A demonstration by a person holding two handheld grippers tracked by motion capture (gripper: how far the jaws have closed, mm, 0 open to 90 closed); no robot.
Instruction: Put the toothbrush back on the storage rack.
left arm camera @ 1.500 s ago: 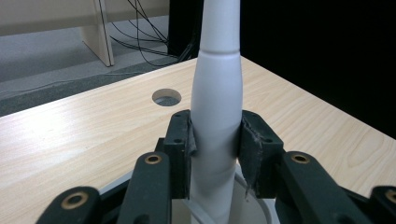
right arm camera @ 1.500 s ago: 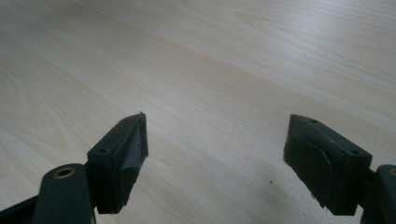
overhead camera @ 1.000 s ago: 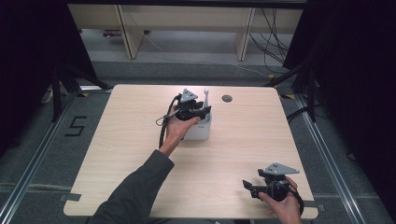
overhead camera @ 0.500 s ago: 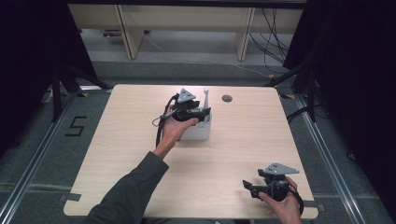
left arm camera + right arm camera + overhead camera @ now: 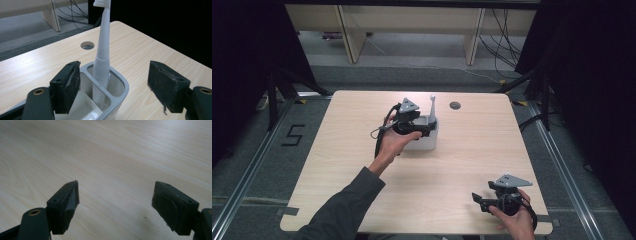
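Left tool [image 5: 113, 86] hangs with jaws wide apart over a grey holder [image 5: 120, 100]; a white toothbrush [image 5: 103, 50] stands upright in its compartment between the jaws, touching neither. Right tool [image 5: 115, 205], jaws likewise apart and empty, sits low over the bare desk [image 5: 112, 157].

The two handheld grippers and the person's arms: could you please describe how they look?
The left gripper and the right gripper are black, each topped by a grey three-cornered plate. Each has two blocky black jaws with worn, frayed pad faces and brass-coloured eyelets at the base. A black cable loops from the left one. The person's left arm wears a dark grey long sleeve; the right hand shows no sleeve in frame.
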